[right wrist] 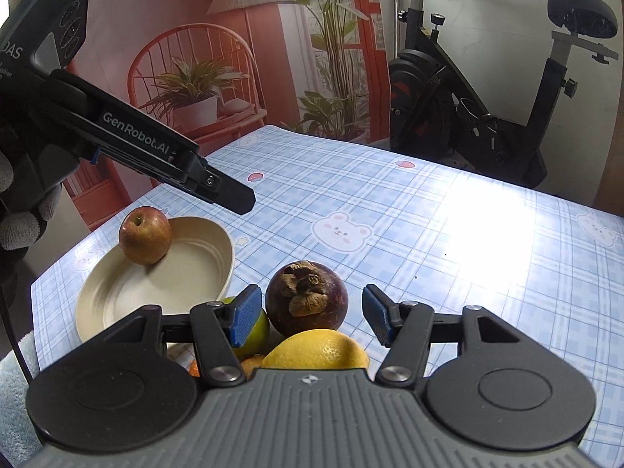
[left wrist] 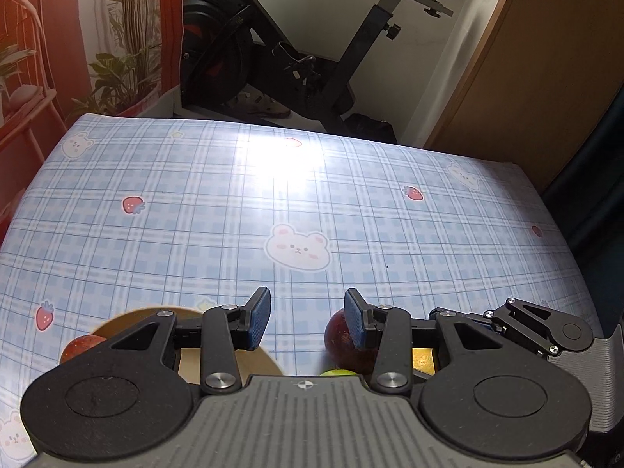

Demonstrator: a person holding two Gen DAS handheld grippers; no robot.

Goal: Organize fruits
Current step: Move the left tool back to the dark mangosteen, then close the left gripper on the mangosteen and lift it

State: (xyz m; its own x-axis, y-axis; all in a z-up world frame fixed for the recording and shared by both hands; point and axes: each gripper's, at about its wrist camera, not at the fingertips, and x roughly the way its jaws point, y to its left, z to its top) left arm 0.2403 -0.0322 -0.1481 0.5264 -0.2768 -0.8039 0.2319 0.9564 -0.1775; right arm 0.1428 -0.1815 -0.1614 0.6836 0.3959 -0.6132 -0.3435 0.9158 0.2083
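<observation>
A beige plate (right wrist: 156,284) at the table's left holds a red apple (right wrist: 145,236). Beside the plate lie a dark mangosteen (right wrist: 308,296), a yellow lemon (right wrist: 316,349), a green fruit (right wrist: 259,331) and an orange (right wrist: 249,364), clustered together. My right gripper (right wrist: 312,319) is open; the mangosteen shows between its blue pads, which stand clear of it. My left gripper (right wrist: 238,199) hovers above the plate. In the left wrist view, the left gripper (left wrist: 307,319) is open with only tablecloth between its fingers; the plate (left wrist: 117,319), apple (left wrist: 80,345) and mangosteen (left wrist: 337,337) peek out from under it.
The table (left wrist: 312,195) has a blue plaid cloth with bear and strawberry prints. An exercise bike (right wrist: 468,109) stands past the far edge. A wooden panel (left wrist: 526,58) is at the far right. A light blue towel (right wrist: 15,390) lies by the near left corner. A gloved hand (right wrist: 23,210) holds the left gripper.
</observation>
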